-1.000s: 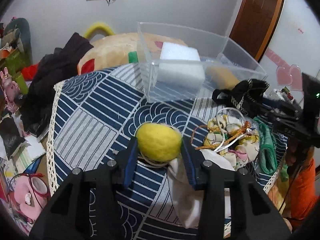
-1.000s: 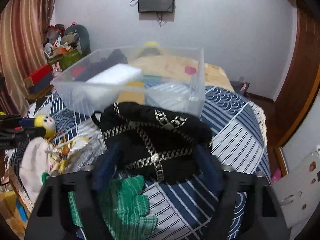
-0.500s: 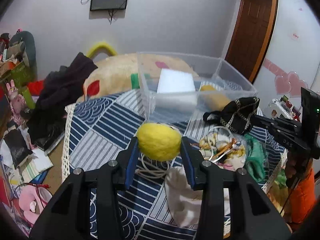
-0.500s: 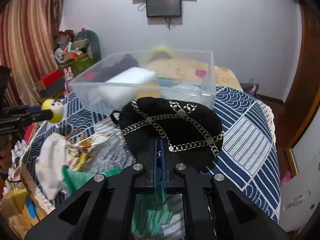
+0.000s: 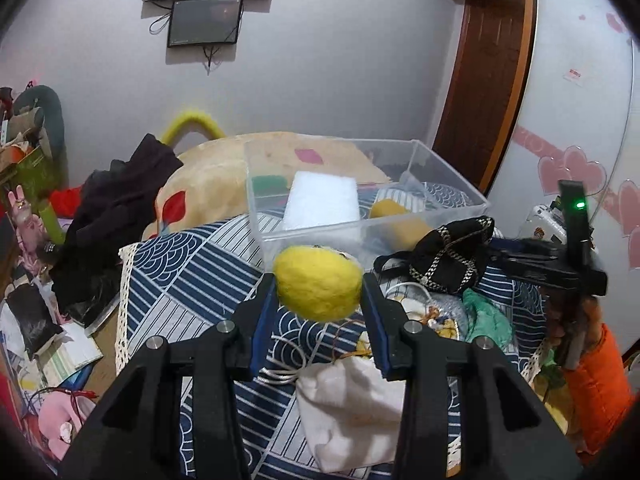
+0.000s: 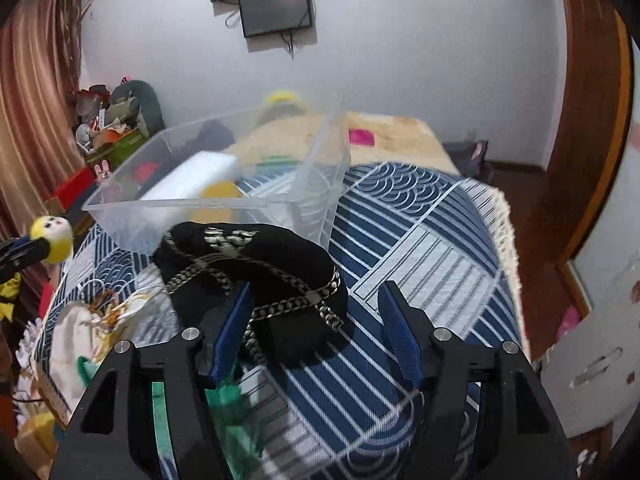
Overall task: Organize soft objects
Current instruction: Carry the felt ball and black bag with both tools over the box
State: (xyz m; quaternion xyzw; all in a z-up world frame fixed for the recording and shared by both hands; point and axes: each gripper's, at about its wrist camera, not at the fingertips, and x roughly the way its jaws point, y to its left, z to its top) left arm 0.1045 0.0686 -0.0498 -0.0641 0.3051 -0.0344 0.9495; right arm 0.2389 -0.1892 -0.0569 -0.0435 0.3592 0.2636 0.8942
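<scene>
My left gripper [image 5: 319, 294] is shut on a yellow felt ball toy [image 5: 318, 282] and holds it in the air in front of the clear plastic bin [image 5: 448, 216]. The toy's face shows in the right wrist view [image 6: 52, 237]. The bin [image 6: 132, 216] holds a white foam block [image 5: 322, 199] and a yellow soft item [image 5: 386, 208]. My right gripper [image 6: 316, 332] is open, its jaws wide apart, with a black pouch with gold chain trim [image 6: 260, 268] lying between and in front of the fingers. The pouch also shows in the left wrist view [image 5: 452, 256].
On the blue-and-white patterned cloth [image 6: 420, 240] lie a white drawstring bag [image 5: 356, 404], a floral pouch with orange cords [image 6: 108, 304] and a green knit item [image 5: 486, 316]. Behind are a beige plush cushion [image 5: 208, 188] and dark clothes [image 5: 116, 200]. Clutter covers the floor at left.
My left gripper rose with the yellow toy and moved toward the bin. My right gripper shut on the black pouch, then opened, and the pouch sits nearer the bin.
</scene>
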